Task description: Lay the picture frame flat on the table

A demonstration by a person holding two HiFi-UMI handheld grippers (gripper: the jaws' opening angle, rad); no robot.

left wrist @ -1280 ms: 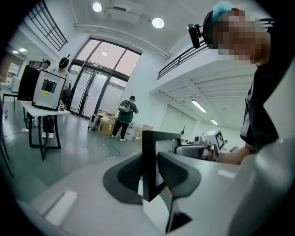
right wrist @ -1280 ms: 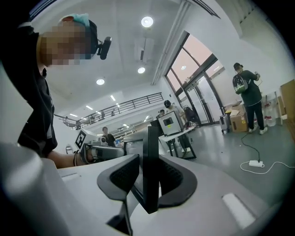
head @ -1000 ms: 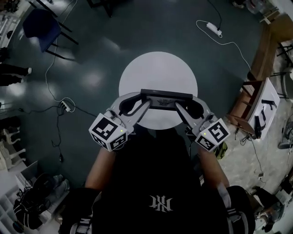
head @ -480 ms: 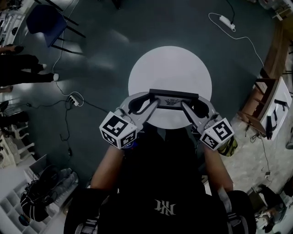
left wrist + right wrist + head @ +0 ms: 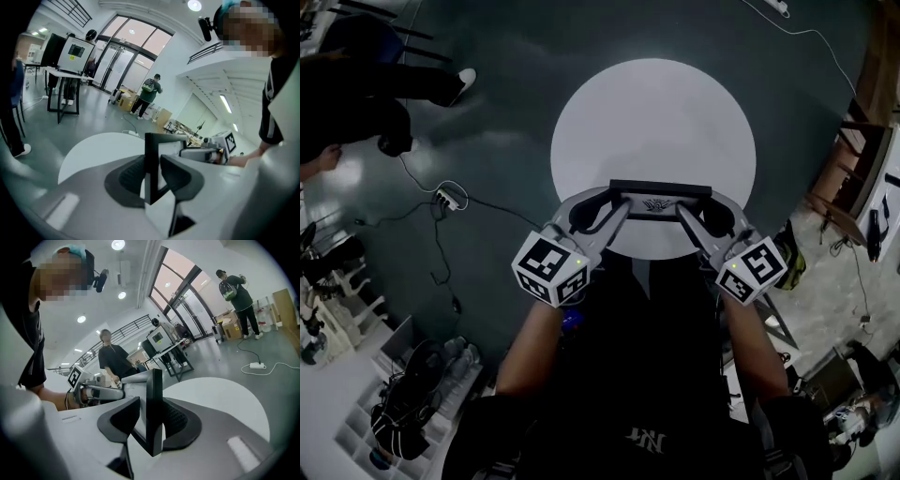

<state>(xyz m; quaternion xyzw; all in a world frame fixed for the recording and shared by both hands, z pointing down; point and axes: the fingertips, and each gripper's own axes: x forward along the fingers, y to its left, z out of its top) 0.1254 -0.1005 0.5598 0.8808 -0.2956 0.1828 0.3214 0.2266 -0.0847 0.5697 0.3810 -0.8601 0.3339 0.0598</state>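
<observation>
Black shirt cloth fills the nearest part of the head view, with the two grey plastic grippers and their marker cubes held out just past it. The left gripper is clamped on the left end of the black rectangular picture frame. Its own view shows the frame's dark side rail standing between the jaws with a pad against each face. The right gripper has the frame's right end between its jaws too, but those jaws are opening — the pads sit close on either side and do not look pressed home.

The frame is at the near edge of the round white table, with its long top rail running left to right and its picture face turned toward the person. It stands on edge, upright or nearly so. No view settles whether its bottom rail touches the tabletop or hangs just above it.

By the look of things the task is barely past its start: the frame is in hand and at the table, but the laying down is not yet done. What seems to be left is to tip the frame over until it rests flat on the white top — and then to free both grippers.

Beyond the table lies a dark teal floor, with a white power strip on its cable at the left. A bystander in dark clothes is at the far upper left.
</observation>
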